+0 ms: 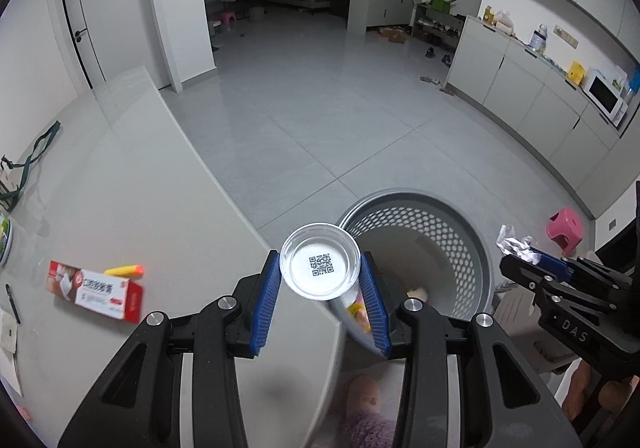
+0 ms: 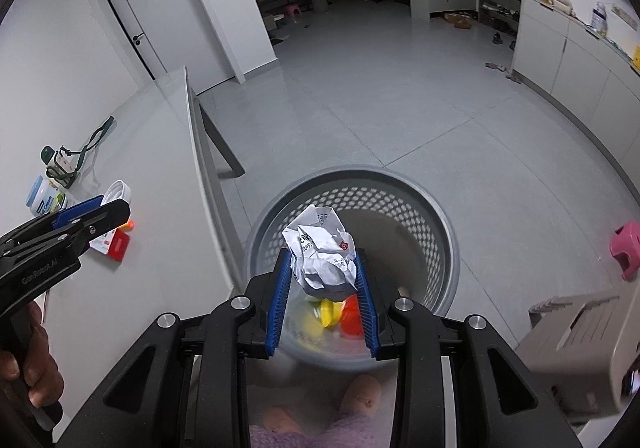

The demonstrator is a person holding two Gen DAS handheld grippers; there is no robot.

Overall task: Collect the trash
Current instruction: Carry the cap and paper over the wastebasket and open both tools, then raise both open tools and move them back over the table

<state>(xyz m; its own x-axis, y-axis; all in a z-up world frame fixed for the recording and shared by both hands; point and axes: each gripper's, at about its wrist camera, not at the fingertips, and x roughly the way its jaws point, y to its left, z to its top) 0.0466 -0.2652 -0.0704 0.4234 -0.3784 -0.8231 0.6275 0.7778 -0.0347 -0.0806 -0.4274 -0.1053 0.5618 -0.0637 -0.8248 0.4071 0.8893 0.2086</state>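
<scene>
My left gripper [image 1: 320, 272] is shut on a clear plastic cup [image 1: 319, 266] with a QR code on its bottom, held over the table's corner beside the grey perforated trash basket [image 1: 472, 232]. My right gripper [image 2: 323, 268] is shut on a crumpled white paper ball [image 2: 322, 254] and holds it above the same basket [image 2: 440, 216], which has yellow and red trash [image 2: 340, 314] inside. The paper also shows in the left wrist view [image 1: 514, 244]. A red-and-white toothpaste box [image 1: 96, 290] and a yellow-orange foam dart [image 1: 124, 270] lie on the table.
The grey table [image 1: 140, 188] bears a green strap [image 1: 36, 152], a pen and papers at the left edge. Small bottles [image 2: 44, 196] stand on it. A pink stool [image 2: 626, 248] and a beige box [image 2: 576, 336] are on the floor at the right.
</scene>
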